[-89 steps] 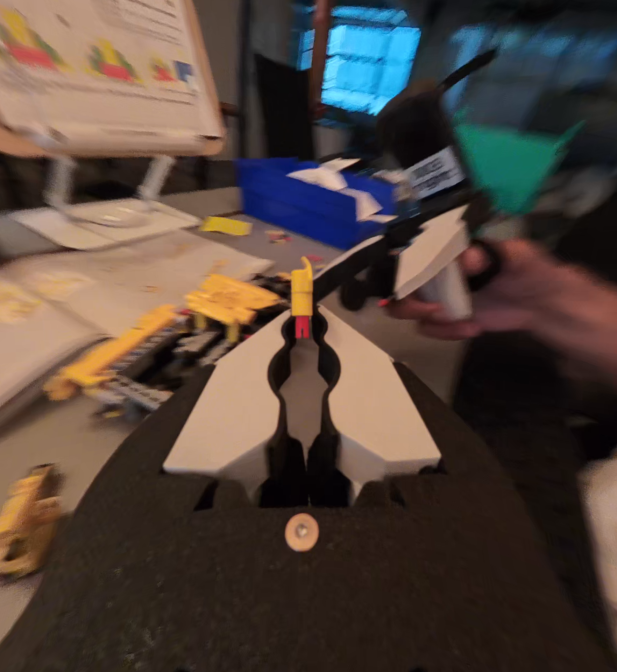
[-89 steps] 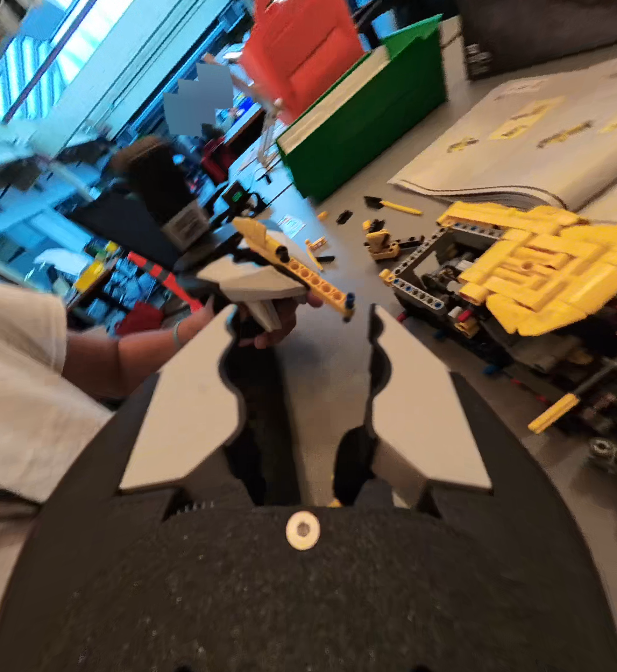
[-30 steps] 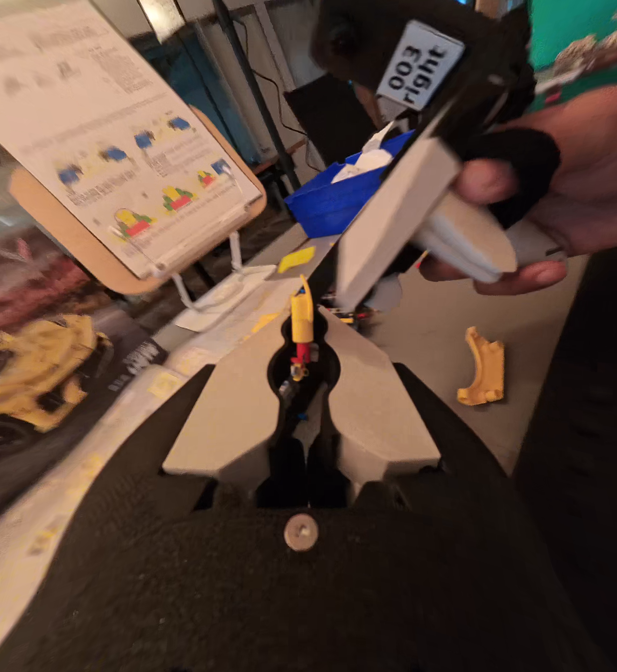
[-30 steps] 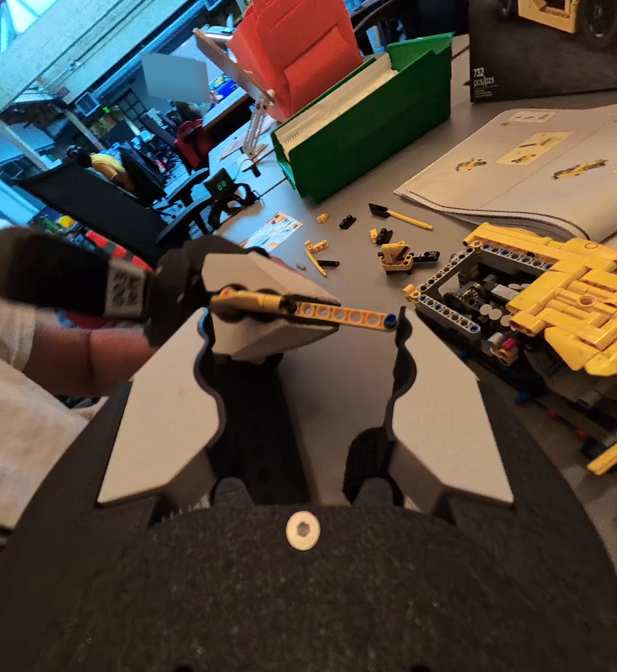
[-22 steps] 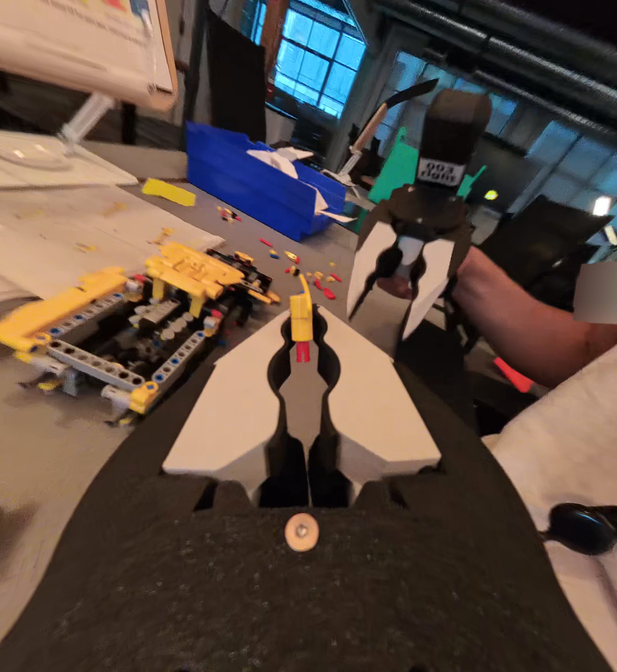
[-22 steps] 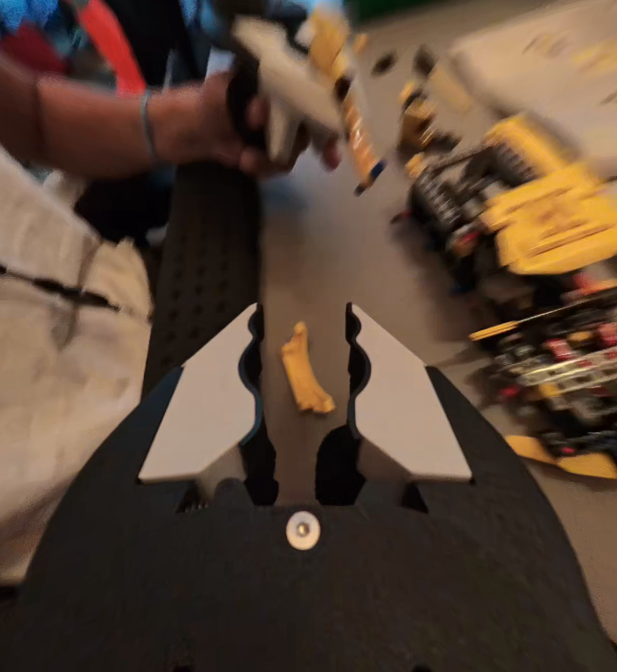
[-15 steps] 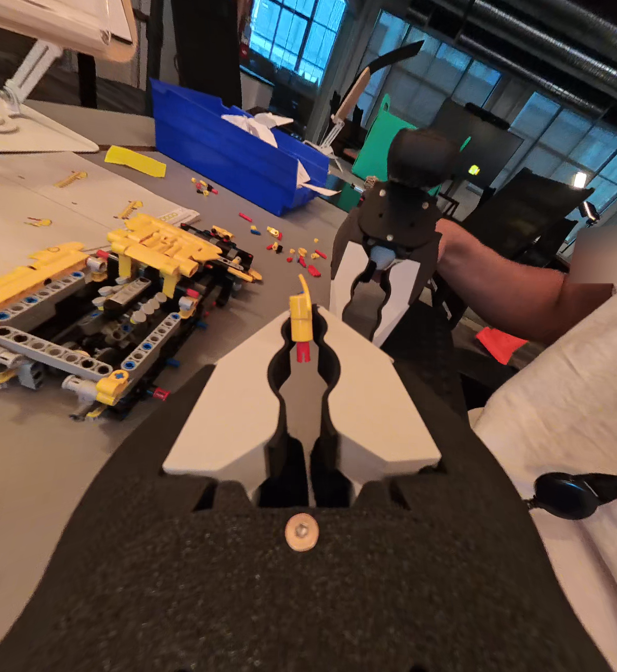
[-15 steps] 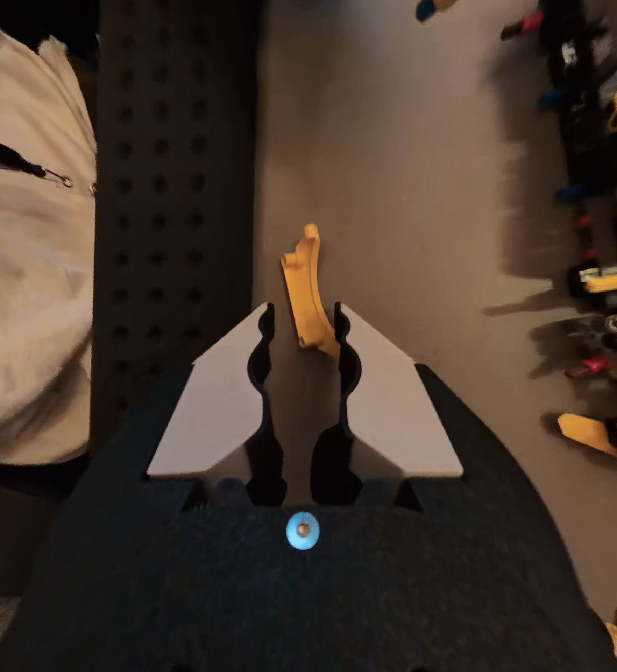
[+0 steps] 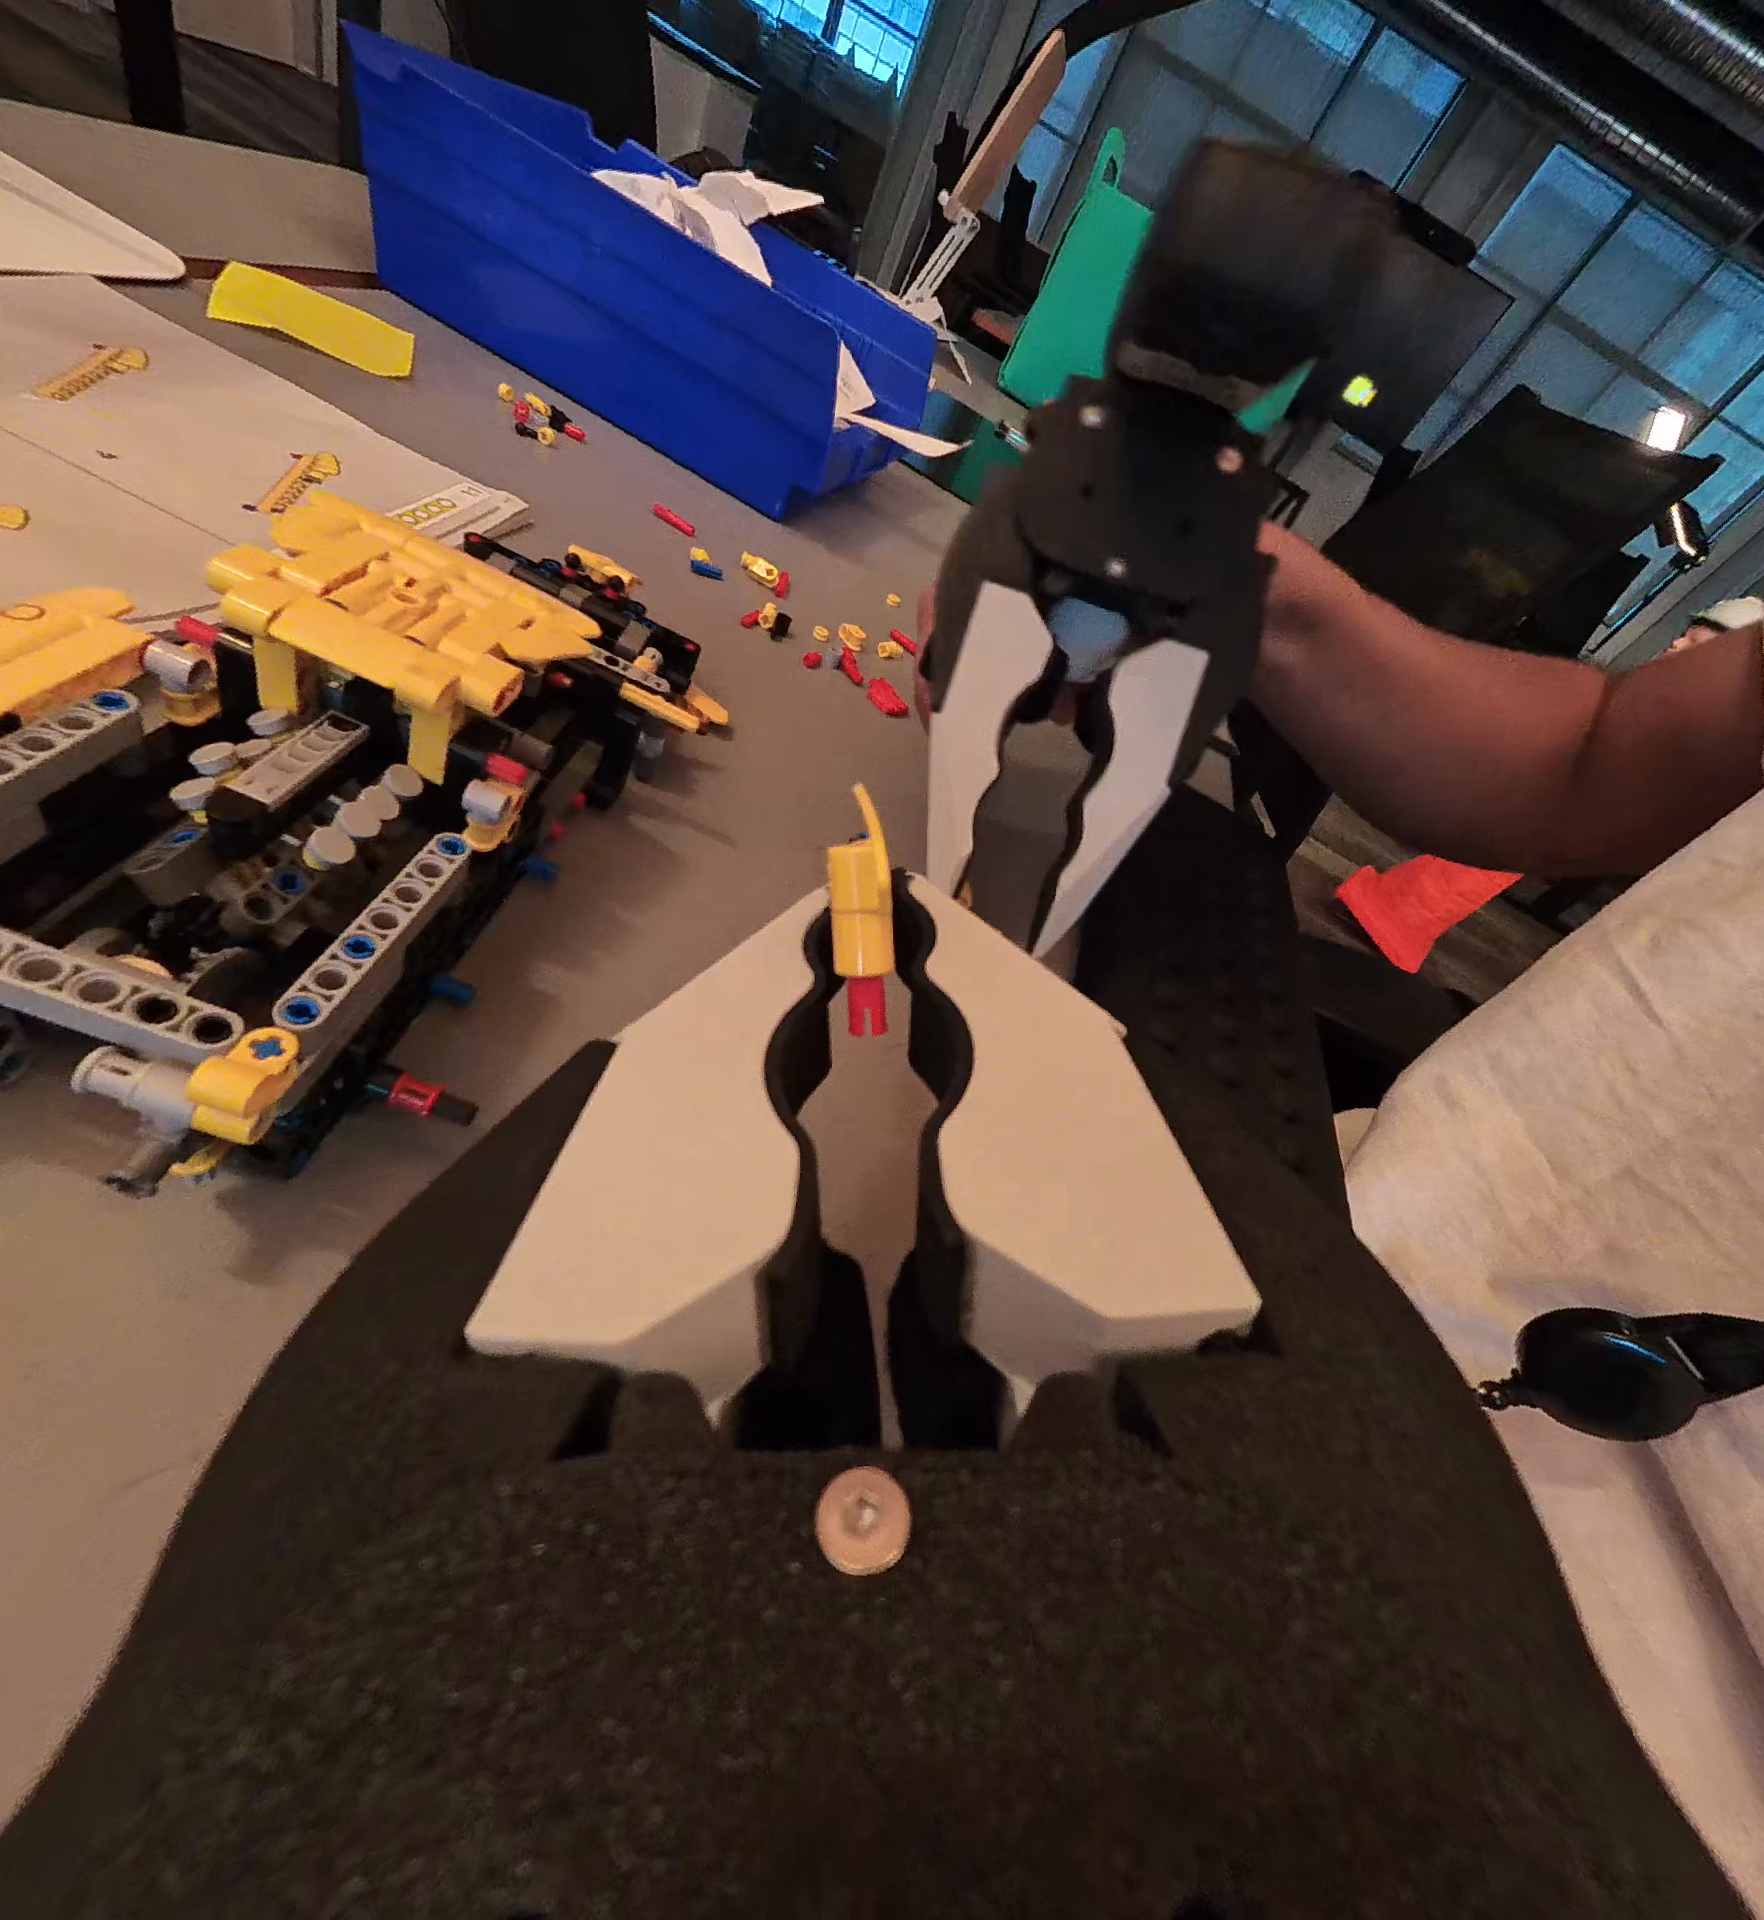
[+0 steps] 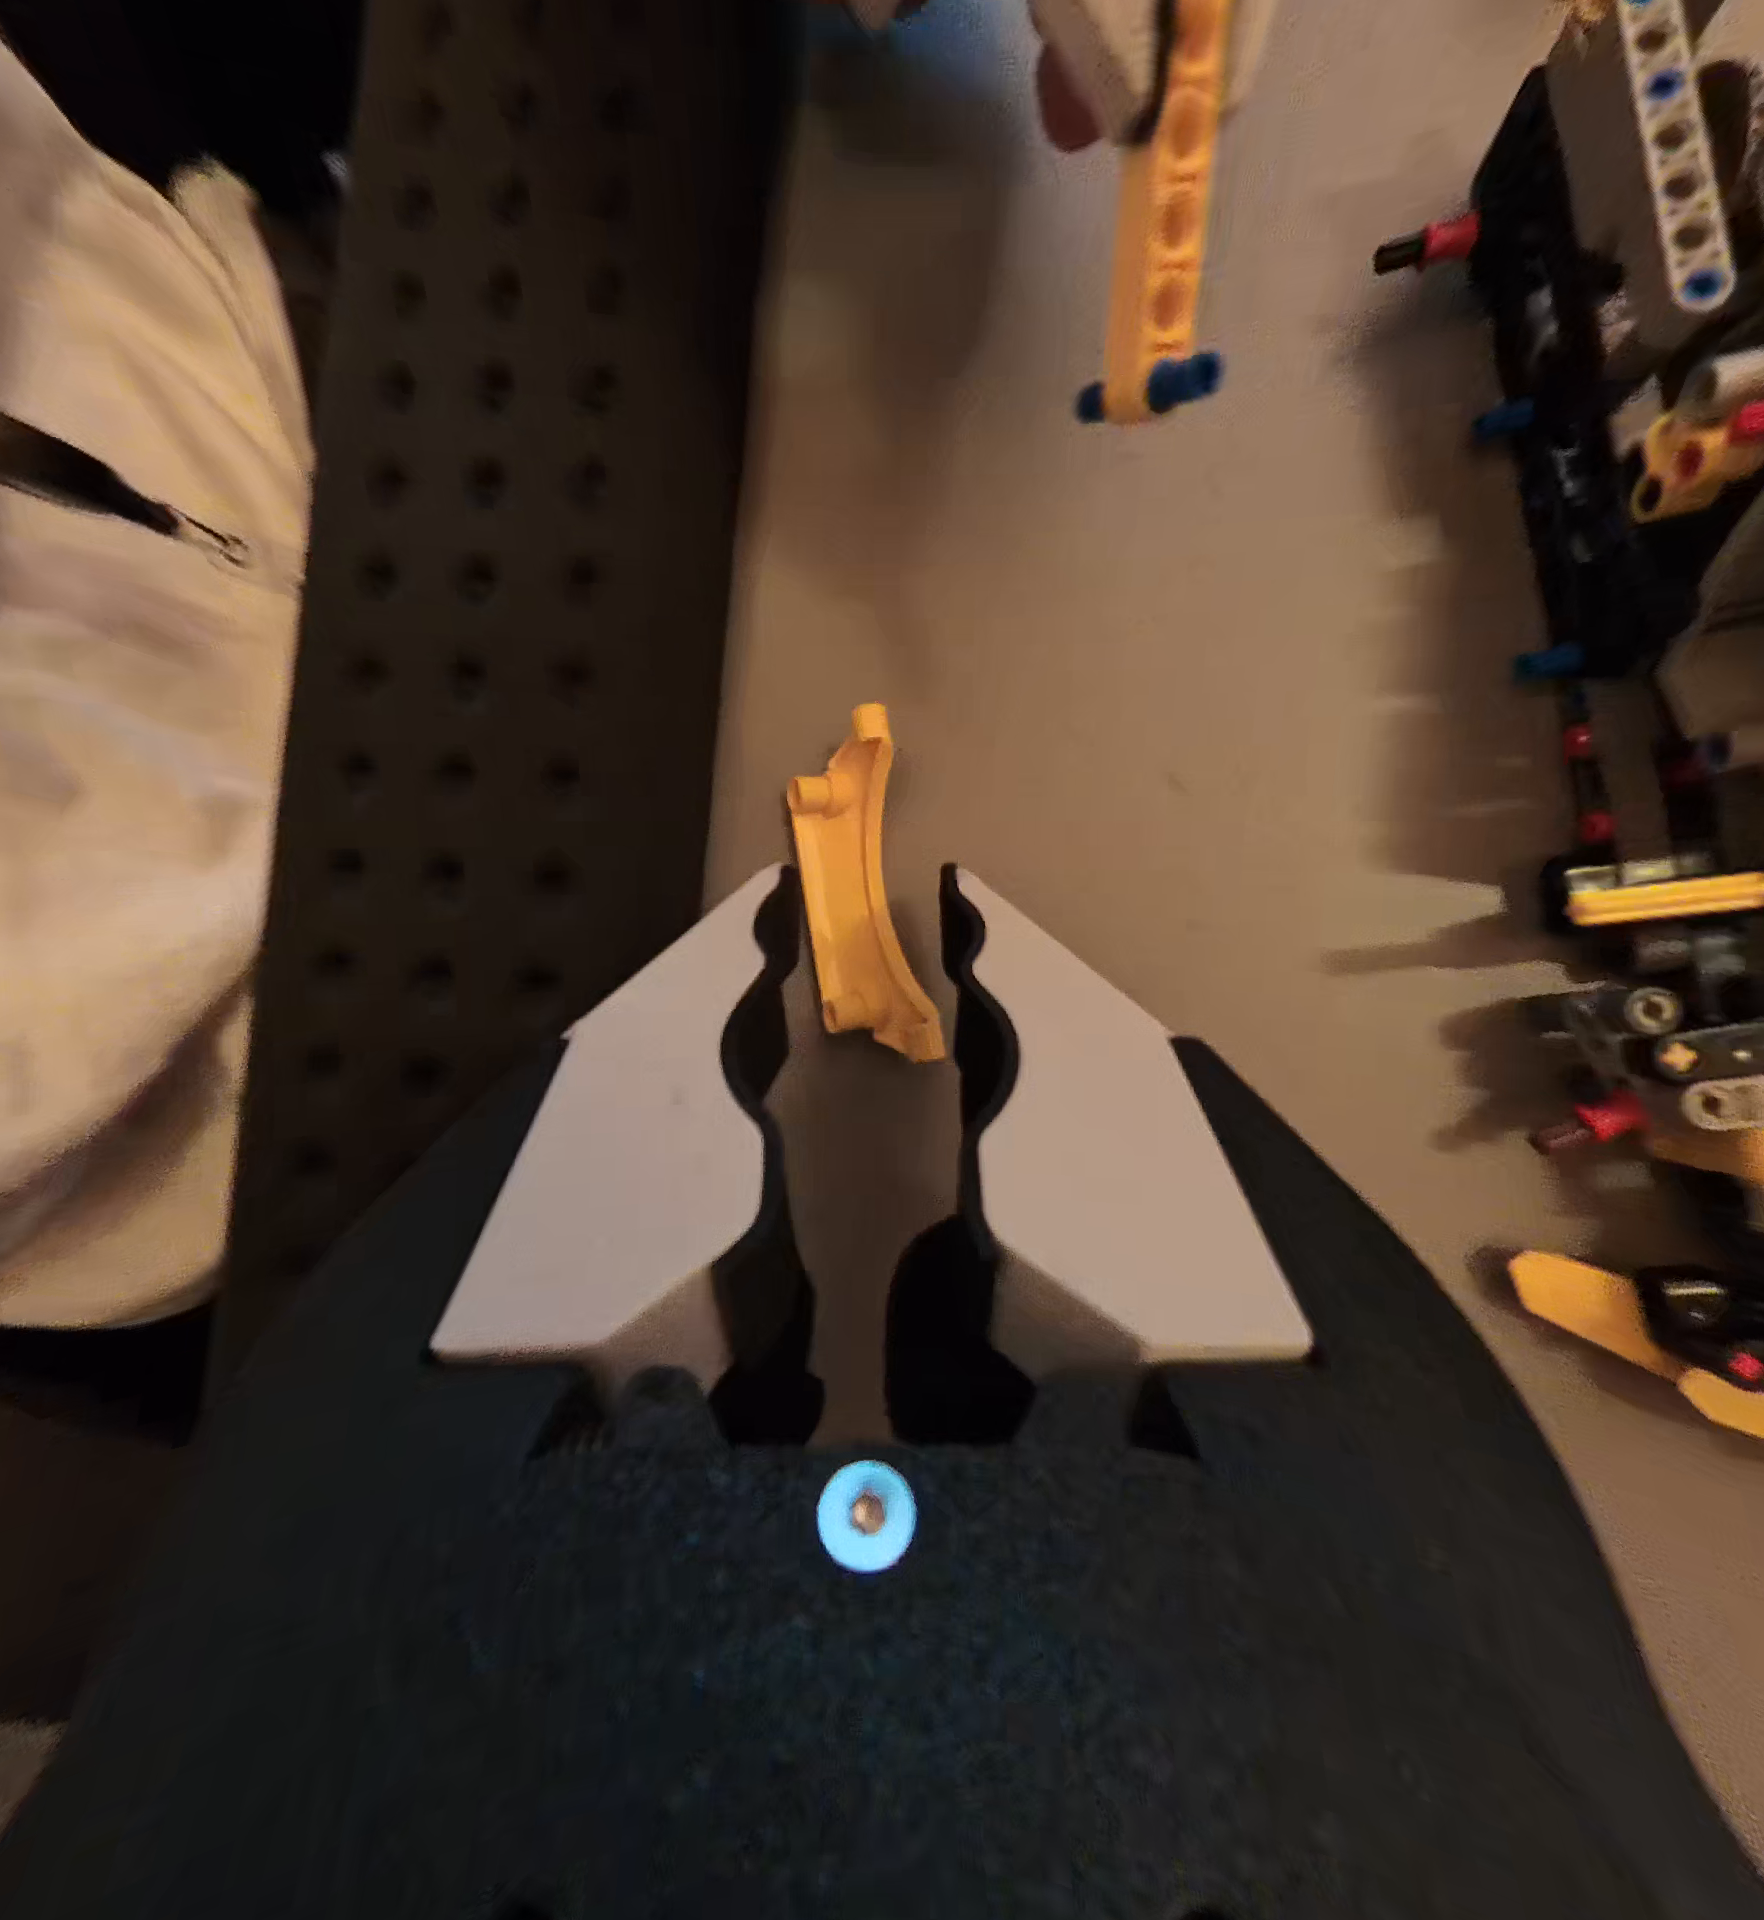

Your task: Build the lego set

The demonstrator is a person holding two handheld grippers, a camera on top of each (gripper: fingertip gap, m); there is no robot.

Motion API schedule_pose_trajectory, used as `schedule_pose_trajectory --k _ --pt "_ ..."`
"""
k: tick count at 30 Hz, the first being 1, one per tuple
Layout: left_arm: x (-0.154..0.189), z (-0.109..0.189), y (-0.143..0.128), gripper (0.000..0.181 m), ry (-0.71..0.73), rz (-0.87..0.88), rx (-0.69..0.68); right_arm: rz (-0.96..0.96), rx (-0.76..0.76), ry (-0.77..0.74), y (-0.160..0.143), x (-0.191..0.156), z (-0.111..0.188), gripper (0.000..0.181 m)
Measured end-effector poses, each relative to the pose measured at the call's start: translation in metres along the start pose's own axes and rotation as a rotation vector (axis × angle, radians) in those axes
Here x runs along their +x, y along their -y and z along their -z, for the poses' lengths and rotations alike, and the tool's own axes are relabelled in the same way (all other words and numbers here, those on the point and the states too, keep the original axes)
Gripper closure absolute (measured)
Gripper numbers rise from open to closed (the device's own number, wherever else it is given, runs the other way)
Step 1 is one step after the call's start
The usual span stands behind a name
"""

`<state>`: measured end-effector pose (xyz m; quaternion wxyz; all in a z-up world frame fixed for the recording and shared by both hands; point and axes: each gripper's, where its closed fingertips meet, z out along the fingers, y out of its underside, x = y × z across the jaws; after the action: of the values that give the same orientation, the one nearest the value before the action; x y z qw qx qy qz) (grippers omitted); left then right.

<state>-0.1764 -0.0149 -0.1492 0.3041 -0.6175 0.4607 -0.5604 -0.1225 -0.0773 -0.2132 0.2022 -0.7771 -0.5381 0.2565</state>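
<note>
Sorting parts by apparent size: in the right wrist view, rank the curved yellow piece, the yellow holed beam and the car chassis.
1. car chassis, cut off by the frame edge
2. yellow holed beam and curved yellow piece: similar length, and their distances from the camera differ, so unranked

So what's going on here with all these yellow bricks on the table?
A person is building a lego car using handheld tongs in each hand. The left tongs are shut on a yellow beam assembly with a red pin at its near end, held above the table. The right tongs point down, open, straddling a curved yellow piece lying on the table. The half-built car sits beside them.
</note>
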Motion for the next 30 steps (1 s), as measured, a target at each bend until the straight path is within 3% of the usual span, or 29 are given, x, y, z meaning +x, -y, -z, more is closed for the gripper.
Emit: schedule_pose_trajectory --k 4,7,12,17,20,23,26,30 --pt "0.001 0.0 0.0 0.174 -0.001 -0.003 0.001 0.019 -0.117 0.053 -0.01 0.008 -0.008 0.157" --pt "0.0 0.001 0.0 0.174 -0.001 0.001 0.006 0.103 -0.125 0.069 0.002 0.0 -0.017 0.157" --pt "0.001 0.001 0.0 0.174 -0.002 -0.007 0.002 0.228 -0.183 0.012 0.002 -0.002 -0.028 0.166" --pt "0.0 0.001 0.001 0.174 0.003 -0.004 0.009 0.275 -0.145 -0.096 0.01 0.0 -0.024 0.177" --pt "-0.001 0.006 0.008 0.174 -0.007 0.026 0.053 0.154 0.009 -0.182 0.031 0.021 -0.003 0.179" --pt "-0.004 0.012 0.016 0.174 -0.02 0.081 0.106 0.099 0.368 -0.385 0.086 0.043 0.047 0.179" --pt "-0.003 0.013 0.019 0.174 -0.049 0.12 0.13 0.087 0.578 -0.563 0.125 0.049 0.076 0.179" --pt "0.012 0.021 0.031 0.174 -0.233 0.265 0.208 0.078 0.89 -0.535 0.148 0.049 0.085 0.179"
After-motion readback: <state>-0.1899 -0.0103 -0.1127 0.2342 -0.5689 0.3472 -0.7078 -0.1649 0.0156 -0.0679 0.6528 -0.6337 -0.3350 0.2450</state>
